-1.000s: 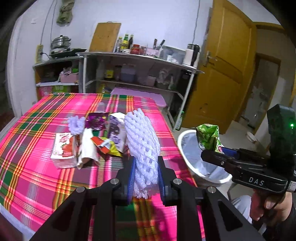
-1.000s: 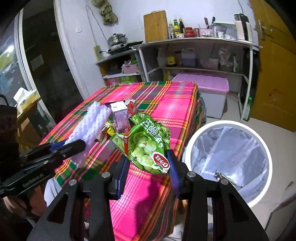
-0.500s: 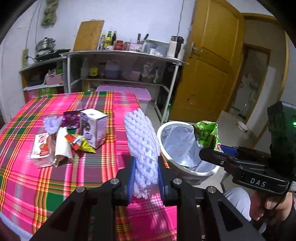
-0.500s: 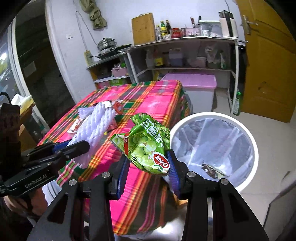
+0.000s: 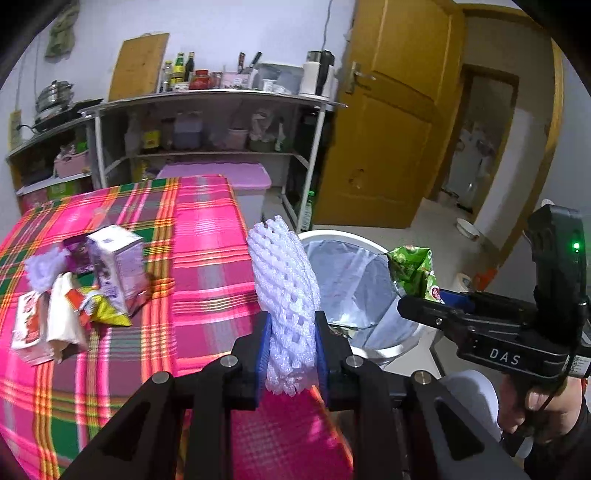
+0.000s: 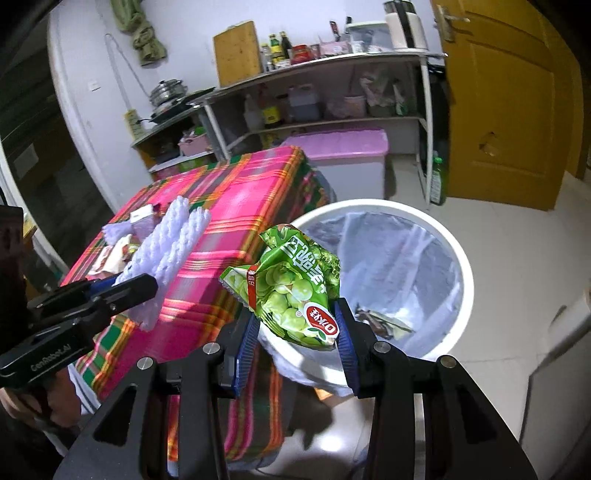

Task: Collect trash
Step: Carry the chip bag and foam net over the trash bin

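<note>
Two tongs (image 5: 291,347) (image 6: 295,343), one wrapper each

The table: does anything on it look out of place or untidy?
Yes. On the plaid table, litter sits heaped at the left: a small purple carton, crumpled wrappers and a flat packet. The carton stands tilted. Nothing looks spilled.

White walls (image 5: 229,26), yellow door (image 5: 388,147), cluttered metal shelves (image 5: 207,99), pale floor (image 6: 517,229).

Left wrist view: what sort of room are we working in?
Most likely a home kitchen: a shelf with sauce bottles, a pot at the left, and a table under a plaid cloth.
</note>
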Available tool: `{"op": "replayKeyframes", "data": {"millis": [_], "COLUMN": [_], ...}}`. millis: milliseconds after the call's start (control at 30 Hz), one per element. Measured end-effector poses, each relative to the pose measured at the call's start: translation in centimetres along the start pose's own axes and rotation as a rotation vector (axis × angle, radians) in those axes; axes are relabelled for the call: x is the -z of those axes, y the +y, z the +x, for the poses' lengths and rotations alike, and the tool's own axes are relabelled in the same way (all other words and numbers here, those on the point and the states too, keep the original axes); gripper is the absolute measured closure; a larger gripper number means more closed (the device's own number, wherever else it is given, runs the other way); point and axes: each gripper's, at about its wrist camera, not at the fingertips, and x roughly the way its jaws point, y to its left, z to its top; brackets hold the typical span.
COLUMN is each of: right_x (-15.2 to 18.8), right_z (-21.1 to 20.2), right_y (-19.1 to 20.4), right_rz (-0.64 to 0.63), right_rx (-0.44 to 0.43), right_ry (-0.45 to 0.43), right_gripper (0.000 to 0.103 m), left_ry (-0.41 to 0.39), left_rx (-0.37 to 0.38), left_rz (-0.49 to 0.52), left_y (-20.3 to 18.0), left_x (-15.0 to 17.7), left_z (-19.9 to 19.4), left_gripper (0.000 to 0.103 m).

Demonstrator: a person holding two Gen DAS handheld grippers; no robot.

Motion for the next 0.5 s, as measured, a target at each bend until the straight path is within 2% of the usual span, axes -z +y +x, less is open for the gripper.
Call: {"op": "replayKeyframes", "data": {"millis": [500], "right_x": [0.4], "right_z": [2.8], "right_y": [-4.2], "right_rz": [0.073], "right_rx": [0.037], "right_ry": [0.074], "right_gripper": [0.062], "left_ry": [0.081], "left_rx": [0.067], "left_rz": [0.033], "left_y": [-2.3], "left_x": [-1.5], "left_z": [5.7], "left_gripper": [0.08]}}
